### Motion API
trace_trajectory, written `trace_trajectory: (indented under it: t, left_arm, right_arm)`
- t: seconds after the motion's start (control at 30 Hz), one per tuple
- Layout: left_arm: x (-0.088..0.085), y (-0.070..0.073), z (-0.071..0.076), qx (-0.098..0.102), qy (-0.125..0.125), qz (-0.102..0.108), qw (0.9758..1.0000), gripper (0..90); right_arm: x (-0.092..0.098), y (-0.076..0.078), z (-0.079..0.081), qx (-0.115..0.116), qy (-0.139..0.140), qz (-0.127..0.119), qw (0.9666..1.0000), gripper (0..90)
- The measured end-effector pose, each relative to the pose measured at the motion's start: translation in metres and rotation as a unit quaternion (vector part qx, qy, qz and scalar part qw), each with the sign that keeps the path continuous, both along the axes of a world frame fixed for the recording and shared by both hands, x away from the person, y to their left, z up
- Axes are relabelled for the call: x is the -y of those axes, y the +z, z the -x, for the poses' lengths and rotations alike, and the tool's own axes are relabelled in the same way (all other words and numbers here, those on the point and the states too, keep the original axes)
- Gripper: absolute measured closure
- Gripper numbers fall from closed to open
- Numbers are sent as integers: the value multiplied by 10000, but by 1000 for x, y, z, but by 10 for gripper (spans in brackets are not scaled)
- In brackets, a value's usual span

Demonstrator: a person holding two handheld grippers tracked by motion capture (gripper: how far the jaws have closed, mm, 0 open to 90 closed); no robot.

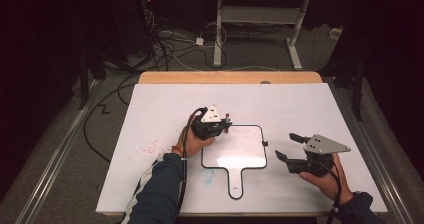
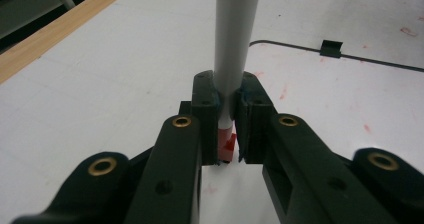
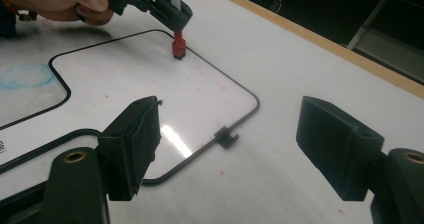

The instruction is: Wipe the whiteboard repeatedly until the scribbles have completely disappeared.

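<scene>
A small whiteboard (image 1: 235, 151) with a black rim and a handle lies on the white table (image 1: 165, 119). My left gripper (image 1: 224, 126) is shut on a white marker (image 1: 227, 117) held upright, its red end (image 3: 178, 48) touching the board near its far left corner. From the left gripper view the white barrel (image 2: 235, 29) rises between the closed pads of my left gripper (image 2: 229, 91) above the board (image 2: 350, 99). My right gripper (image 1: 287, 146) hangs open and empty just right of the board. It (image 3: 232, 121) looks across the board (image 3: 125, 79) toward the left gripper (image 3: 172, 14).
A black clip (image 1: 264, 143) sits on the board's right rim. A faint blue smudge (image 1: 210, 174) marks the board near its handle, and red specks (image 1: 147, 146) dot the table at left. The table's far wooden edge (image 1: 230, 77) faces cables (image 1: 165, 44) and another desk's legs (image 1: 218, 34).
</scene>
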State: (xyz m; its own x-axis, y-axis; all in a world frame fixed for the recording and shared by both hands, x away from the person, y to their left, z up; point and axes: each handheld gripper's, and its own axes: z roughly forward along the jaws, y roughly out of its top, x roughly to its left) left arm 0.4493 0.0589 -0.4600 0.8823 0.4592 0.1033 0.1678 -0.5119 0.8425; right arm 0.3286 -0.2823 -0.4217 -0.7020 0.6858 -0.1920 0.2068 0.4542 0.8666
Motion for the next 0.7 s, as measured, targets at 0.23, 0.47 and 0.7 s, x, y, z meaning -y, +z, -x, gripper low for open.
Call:
trace_trajectory:
  t: [0.23,0.47,0.7]
  left_arm:
    - [-28,0,3,-12,240,-76,9997,790]
    - [-37,-3,0,-69,424,107,9990,790]
    - [-11,-5,-5,8,281,237,9993,790]
  right_arm:
    - [0,0,0,12,-10,12,10000,261]
    - [-1,0,0,3,-22,-1,10000,261]
    - [-2,0,0,-14,0,0,10000,261]
